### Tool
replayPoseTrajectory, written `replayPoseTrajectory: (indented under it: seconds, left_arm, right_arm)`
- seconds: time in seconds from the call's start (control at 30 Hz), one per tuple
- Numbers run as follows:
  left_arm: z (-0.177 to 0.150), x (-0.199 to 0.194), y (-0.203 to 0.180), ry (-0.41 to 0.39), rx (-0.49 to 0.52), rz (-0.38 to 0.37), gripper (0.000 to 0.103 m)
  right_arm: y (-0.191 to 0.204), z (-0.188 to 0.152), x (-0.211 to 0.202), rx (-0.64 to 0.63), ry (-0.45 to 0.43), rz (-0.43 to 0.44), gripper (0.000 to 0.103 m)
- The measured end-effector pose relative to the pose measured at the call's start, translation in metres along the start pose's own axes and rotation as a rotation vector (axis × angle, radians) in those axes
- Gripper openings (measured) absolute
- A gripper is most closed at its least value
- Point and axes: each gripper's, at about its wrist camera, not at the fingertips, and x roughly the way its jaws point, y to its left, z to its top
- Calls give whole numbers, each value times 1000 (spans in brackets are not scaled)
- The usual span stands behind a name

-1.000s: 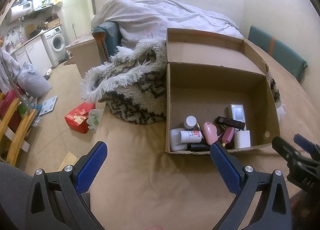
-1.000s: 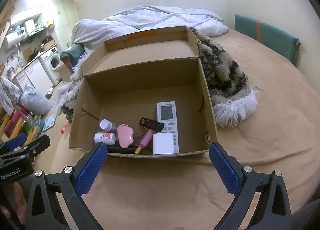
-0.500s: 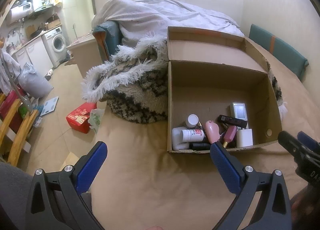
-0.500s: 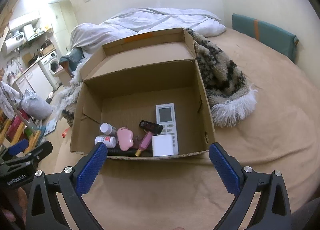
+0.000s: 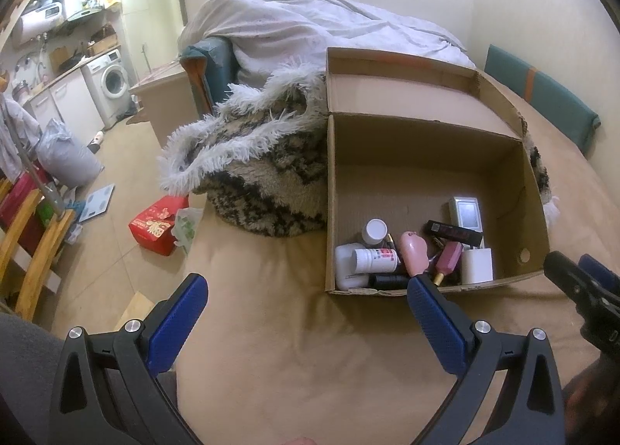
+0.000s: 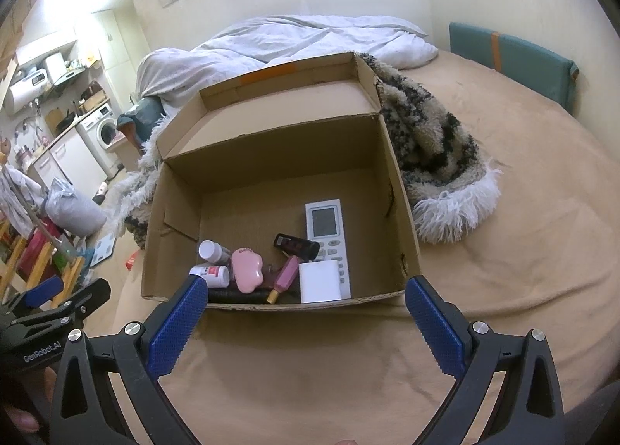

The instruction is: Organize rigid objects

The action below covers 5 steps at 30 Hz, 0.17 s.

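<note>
Two grippers, left (image 5: 306, 303) and right (image 6: 300, 305), were held spread apart and unladen.

Bottles, a white remote (image 6: 327, 237) and a pink case (image 6: 247, 269) were piled inside the open cardboard box (image 6: 182, 208).

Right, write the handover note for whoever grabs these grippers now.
Left gripper: open, empty, short of the cardboard box.
Right gripper: open, empty, at the box's near wall.
In the box, bunched at the near wall: remote control, white block, pink case, pink tube, black tube, two white bottles.
Done: all visible items are boxed.
Left: apparently only tidying them; the box's far half is bare.
</note>
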Motion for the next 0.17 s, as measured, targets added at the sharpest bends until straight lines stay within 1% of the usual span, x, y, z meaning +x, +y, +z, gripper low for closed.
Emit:
replayPoseTrajectory:
  seconds: [0.17]
  left_arm:
    - [1,2,1,6,-2,-1,103]
  right_arm:
    - [0,0,0,4,2,5,103]
